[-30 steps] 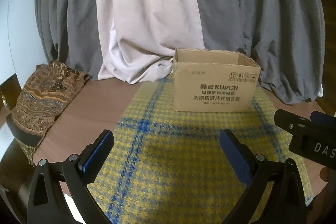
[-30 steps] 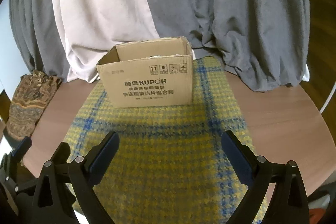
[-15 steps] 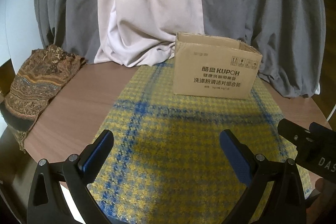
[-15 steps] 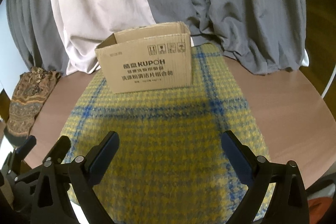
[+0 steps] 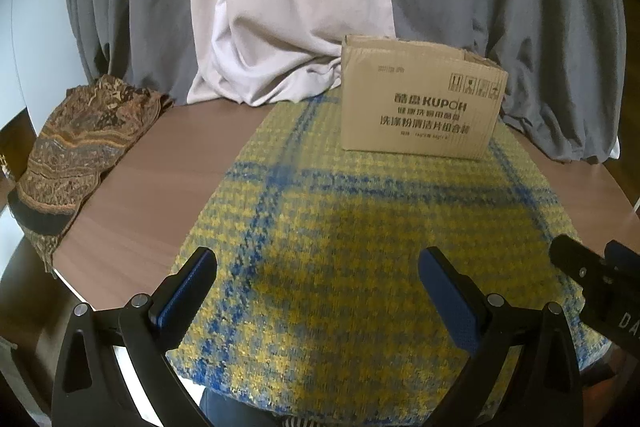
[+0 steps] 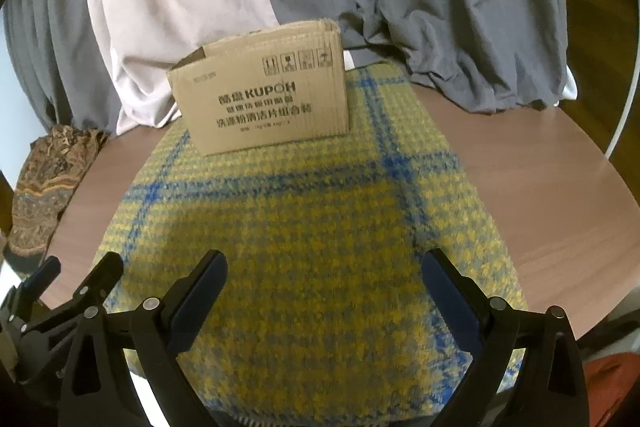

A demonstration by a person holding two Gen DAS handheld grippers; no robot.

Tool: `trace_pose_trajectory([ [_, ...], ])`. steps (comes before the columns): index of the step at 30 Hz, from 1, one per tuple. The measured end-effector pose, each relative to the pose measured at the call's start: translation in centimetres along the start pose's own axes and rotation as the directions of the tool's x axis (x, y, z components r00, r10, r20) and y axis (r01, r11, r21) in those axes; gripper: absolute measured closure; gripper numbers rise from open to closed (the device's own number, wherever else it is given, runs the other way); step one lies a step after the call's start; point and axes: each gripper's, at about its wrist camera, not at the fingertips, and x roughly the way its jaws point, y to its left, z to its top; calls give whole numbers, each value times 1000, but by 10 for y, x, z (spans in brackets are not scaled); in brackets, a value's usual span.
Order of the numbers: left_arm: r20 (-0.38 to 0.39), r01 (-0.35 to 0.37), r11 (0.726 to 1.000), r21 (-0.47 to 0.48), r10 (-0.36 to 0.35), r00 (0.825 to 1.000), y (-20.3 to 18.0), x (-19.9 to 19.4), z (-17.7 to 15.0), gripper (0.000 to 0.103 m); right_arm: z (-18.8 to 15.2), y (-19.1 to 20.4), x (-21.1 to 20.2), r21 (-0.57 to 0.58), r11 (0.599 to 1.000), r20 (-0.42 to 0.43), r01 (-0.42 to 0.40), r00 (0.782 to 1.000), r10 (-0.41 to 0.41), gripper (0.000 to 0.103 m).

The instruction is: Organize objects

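Left of the cardboard box [image 5: 420, 107] lies a patterned cloth [image 5: 80, 147], while the left gripper [image 5: 316, 291] and right gripper [image 6: 324, 291], both wide open and empty, have pulled back from the box, suggesting the organizing is finished.

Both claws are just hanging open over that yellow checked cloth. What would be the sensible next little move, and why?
Probably bring the left claw down onto the near edge of the yellow checked cloth. Both it and the right claw are open and hold nothing, the cloth lies spread flat beneath them, and the cardboard box stands at its far end.
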Motion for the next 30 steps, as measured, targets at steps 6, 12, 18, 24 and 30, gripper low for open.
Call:
trace_pose_trajectory([
  [6,-26,-16,1000,9,17,1000,0,4,-4,0,-9,1,9,5,1000,-30,-7,1000,7,5],
  [12,-55,-9,1000,-1,9,998,3,8,-4,0,-8,3,10,3,1000,-30,-6,1000,6,5],
  [18,-73,13,1000,10,-12,997,-1,13,-2,0,-6,4,10,4,1000,-27,1,1000,-1,5],
  [24,-59,8,1000,13,-7,998,-2,12,-2,0,-4,-1,12,19,1000,-31,7,1000,-6,5],
  [30,-70,37,999,3,-36,997,-2,14,-3,0,-4,-3,11,25,1000,-23,6,1000,-6,5],
])
